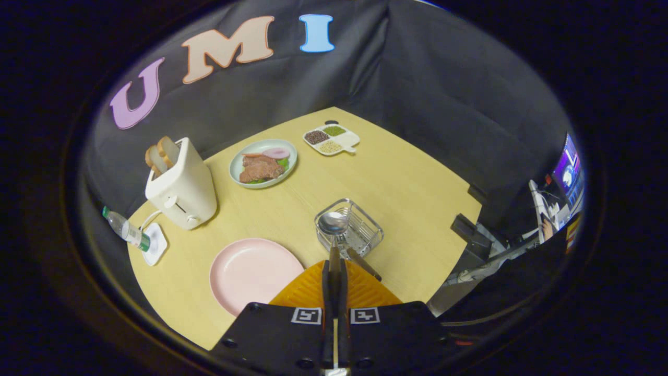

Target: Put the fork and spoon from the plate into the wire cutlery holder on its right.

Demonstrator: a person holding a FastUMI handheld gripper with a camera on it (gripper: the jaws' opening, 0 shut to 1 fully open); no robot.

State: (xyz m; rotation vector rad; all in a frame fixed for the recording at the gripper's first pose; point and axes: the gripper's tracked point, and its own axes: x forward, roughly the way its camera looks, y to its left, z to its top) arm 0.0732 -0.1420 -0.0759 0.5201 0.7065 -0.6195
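Spoon over holder — plate seemingly bare.

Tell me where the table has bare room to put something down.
Free: the broad wood between the wire cutlery holder and the divided snack tray, and the strip between white toaster and food plate. Crowded: near the hand-held gripper, shut on the metal spoon, beside the pink plate.

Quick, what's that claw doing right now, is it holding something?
Claw: shut on the spoon, gripping its handle, with the bowl of the spoon over the wire cutlery holder.
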